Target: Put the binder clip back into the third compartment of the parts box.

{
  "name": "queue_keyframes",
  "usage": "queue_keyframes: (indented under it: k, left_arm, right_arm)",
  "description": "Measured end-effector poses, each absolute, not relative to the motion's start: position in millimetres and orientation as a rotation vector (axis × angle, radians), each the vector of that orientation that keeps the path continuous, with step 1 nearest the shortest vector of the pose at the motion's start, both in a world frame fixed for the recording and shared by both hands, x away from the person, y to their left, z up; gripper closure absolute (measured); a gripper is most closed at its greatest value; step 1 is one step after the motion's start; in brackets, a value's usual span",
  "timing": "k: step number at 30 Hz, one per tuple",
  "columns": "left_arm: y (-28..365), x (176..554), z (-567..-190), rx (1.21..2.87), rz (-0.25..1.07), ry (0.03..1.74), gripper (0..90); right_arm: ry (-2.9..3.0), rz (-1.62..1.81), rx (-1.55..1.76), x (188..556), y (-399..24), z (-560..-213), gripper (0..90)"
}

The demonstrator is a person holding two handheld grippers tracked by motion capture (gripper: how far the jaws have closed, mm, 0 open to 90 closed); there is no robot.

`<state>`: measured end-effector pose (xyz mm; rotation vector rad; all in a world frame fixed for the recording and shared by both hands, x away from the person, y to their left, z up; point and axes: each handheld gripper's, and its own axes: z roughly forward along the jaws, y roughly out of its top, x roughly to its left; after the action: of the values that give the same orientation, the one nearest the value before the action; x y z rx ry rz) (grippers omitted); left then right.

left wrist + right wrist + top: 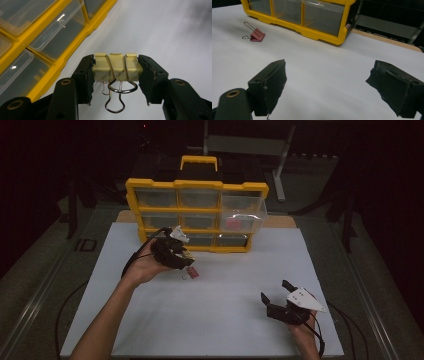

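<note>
Two clips are our job, and one drawer (243, 216) of the yellow plastic cabinet (196, 185), at the table's (210, 320) far edge, stands pulled out with something pink inside, so we judge the sorting partly done. The table is flat, matte white; the drawers are clear, glossy boxes. Our left gripper (186, 258) clamps the cream clip (116, 67) by its folded metal sides, wire loops hanging below, above mid-table toward the left edge. Our right gripper (275, 292) rests wide apart, holding nothing, near the right front corner. A pink clip (257, 34) lies before the cabinet, yet to be stowed.
</note>
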<state>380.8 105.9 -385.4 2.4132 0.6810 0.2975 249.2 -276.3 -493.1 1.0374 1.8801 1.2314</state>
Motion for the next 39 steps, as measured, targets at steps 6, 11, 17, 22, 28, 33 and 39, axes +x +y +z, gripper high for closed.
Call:
queue_keyframes:
  k: [6,11,17,22,28,33,39]
  left_arm:
    - [103.9,382.9,-379.1,2.413,0.306,0.671,50.2]
    - [103.8,385.1,-373.0,2.424,0.308,0.655,50.2]
    - [103.7,388.0,-369.4,2.433,0.299,0.645,50.2]
    - [103.8,390.8,-363.6,2.433,0.303,0.642,50.2]
    - [101.9,392.9,-357.7,2.442,0.313,0.629,50.2]
    - [100.4,394.0,-353.9,2.449,0.316,0.62,50.2]
    - [98.7,397.2,-349.8,2.453,0.324,0.61,50.2]
  right_arm:
    - [1.88,1.232,1.038,249.3,-276.6,-493.2,12.4]
    - [1.881,1.232,1.036,249.3,-276.5,-493.1,12.4]
    - [1.879,1.232,1.035,249.3,-276.7,-493.0,12.4]
    - [1.879,1.232,1.035,249.3,-276.7,-493.0,12.4]
    - [1.88,1.231,1.035,249.2,-276.5,-493.1,12.4]
    - [1.879,1.232,1.035,249.2,-276.7,-493.0,12.4]
    - [1.879,1.232,1.034,249.2,-276.7,-493.0,12.4]
